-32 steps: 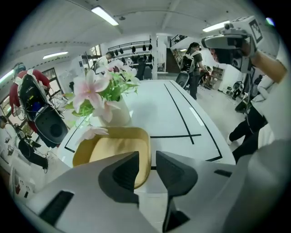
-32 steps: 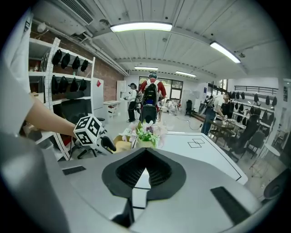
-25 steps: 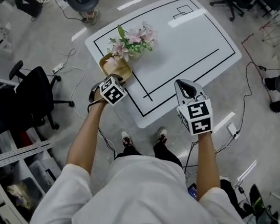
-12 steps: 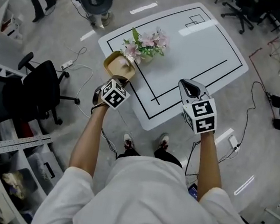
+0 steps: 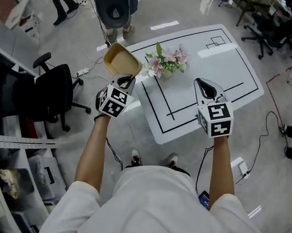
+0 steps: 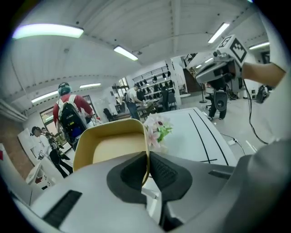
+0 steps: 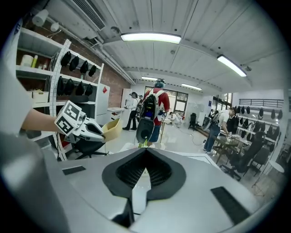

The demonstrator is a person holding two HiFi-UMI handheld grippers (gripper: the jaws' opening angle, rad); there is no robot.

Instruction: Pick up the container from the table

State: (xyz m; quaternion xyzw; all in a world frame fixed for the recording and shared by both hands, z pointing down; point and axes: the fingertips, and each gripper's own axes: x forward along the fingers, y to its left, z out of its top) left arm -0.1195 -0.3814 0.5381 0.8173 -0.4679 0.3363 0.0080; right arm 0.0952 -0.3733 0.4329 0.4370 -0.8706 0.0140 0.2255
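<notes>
The tan paper container (image 5: 120,59) hangs in the air off the white table (image 5: 219,56), tilted, left of the table's near-left corner. My left gripper (image 5: 128,81) is shut on its rim; in the left gripper view the black pads (image 6: 164,172) pinch the container's (image 6: 111,146) right wall. The container also shows small in the right gripper view, in the other gripper's grip (image 7: 111,129). My right gripper (image 5: 205,86) hovers over the table's near edge, jaws together with nothing between them (image 7: 145,152).
A pink flower bunch (image 5: 167,61) stands on the table near its left corner, close to the lifted container. Black office chairs (image 5: 49,91) and cables lie on the floor to the left. A person with a backpack (image 6: 70,116) stands beyond the table.
The left gripper has lifted the container off the table and swung it up and left, clear of the flowers. The right gripper has risen a little. The head view has shifted.
</notes>
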